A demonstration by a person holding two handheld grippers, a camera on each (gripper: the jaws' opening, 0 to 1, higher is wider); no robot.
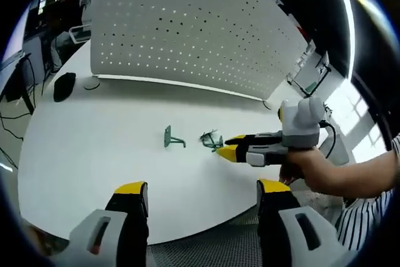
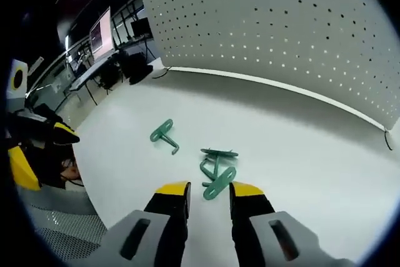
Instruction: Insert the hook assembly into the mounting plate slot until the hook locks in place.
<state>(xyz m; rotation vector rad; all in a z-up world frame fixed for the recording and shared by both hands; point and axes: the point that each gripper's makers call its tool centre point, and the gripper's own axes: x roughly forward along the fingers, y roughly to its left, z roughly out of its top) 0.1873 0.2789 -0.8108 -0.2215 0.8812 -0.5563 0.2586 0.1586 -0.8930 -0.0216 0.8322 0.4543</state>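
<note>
Hook pieces, all green, are seen lying on the white table [image 1: 94, 154] in the left gripper view: a single hook [image 1: 172, 138] rests near the middle, and a tangled pair [image 1: 211, 140] lies just beside it, at the yellow tips of the right gripper [image 1: 229, 146], which is held by a hand [image 1: 300, 170]; whether those tips are closed cannot be told here. The left gripper [image 1: 201, 193] is held with its jaws spread wide and nothing between them. A white perforated panel [image 1: 187, 23] stands behind. In the right gripper view, the right gripper [image 2: 209, 191] is seen with its jaws narrowly parted, the end of the hook pair [image 2: 215, 170] lying between the tips, contact unclear. The single hook [image 2: 164, 134] lies apart, on the table [image 2: 300, 154] before the panel [image 2: 281, 23].
</note>
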